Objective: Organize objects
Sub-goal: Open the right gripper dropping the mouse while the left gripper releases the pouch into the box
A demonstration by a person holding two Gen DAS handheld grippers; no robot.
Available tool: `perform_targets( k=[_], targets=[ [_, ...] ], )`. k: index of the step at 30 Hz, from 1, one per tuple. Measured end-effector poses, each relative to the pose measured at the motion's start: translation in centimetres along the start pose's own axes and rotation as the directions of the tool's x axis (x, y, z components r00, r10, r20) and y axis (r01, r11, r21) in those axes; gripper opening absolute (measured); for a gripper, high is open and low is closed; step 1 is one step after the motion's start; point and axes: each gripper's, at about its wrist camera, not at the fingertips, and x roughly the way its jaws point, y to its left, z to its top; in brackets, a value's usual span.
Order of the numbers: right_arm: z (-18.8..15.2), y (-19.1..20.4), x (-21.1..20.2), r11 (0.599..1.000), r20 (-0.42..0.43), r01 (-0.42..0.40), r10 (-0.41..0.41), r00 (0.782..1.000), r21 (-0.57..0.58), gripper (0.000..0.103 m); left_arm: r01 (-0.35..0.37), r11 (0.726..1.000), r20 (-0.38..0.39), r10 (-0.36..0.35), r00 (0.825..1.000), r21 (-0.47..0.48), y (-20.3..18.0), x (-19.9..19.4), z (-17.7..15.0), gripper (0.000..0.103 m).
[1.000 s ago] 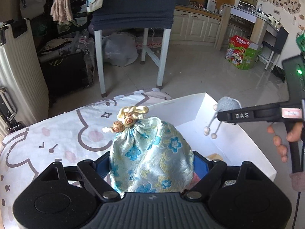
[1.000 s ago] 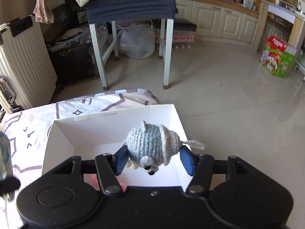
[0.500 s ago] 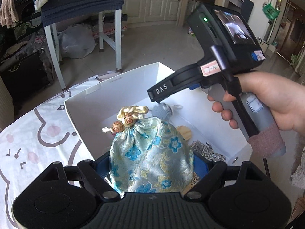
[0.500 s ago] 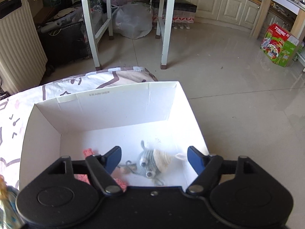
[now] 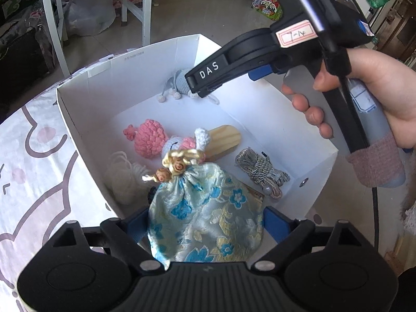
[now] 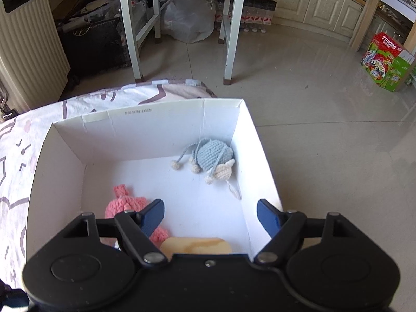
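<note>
While the left gripper (image 5: pixel 205 223) has just been spreading its jaws, the pouch (image 5: pixel 205 215) sits between them, its left side touching one pad, a gap at the other, over the near end of the box (image 5: pixel 78 130). The right gripper (image 6: pixel 210 214) hangs open and empty above the box, whose far right corner holds the blue toy (image 6: pixel 212 158).

Both wrist cams look steeply down, close over the white box (image 5: pixel 283 127) (image 6: pixel 156 135); both show its far wall.

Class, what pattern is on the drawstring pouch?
Blue and gold flowers on the pouch, clearest in left wrist view.
</note>
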Motion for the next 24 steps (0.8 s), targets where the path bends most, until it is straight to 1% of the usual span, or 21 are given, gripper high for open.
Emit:
perform_targets(
  k=[3,8,18,24],
  targets=[
    [-0.4,0.2,0.0,1.000,-0.029,-0.013,0.012,0.999,-0.024,0.079,-0.003,1.000,0.000,0.003,1.000,0.007,0.1,0.1,0.3,0.093],
    [-0.8,0.3,-0.4,0.999,-0.043,-0.017,0.015,0.999,-0.049,0.080,0.000,1.000,0.004,0.000,1.000,0.007,-0.2,-0.3,0.1,0.093],
    [-0.9,-0.1,-0.9,0.999,-0.040,-0.026,0.025,0.999,-0.036,0.080,-0.009,1.000,0.010,0.009,1.000,-0.004,0.0,-0.5,0.2,0.093],
    [-0.9,-0.3,-1.9,0.999,-0.014,-0.040,0.039,0.999,-0.025,0.081,-0.009,1.000,0.026,0.009,1.000,-0.012,0.0,-1.2,0.4,0.093]
  ],
)
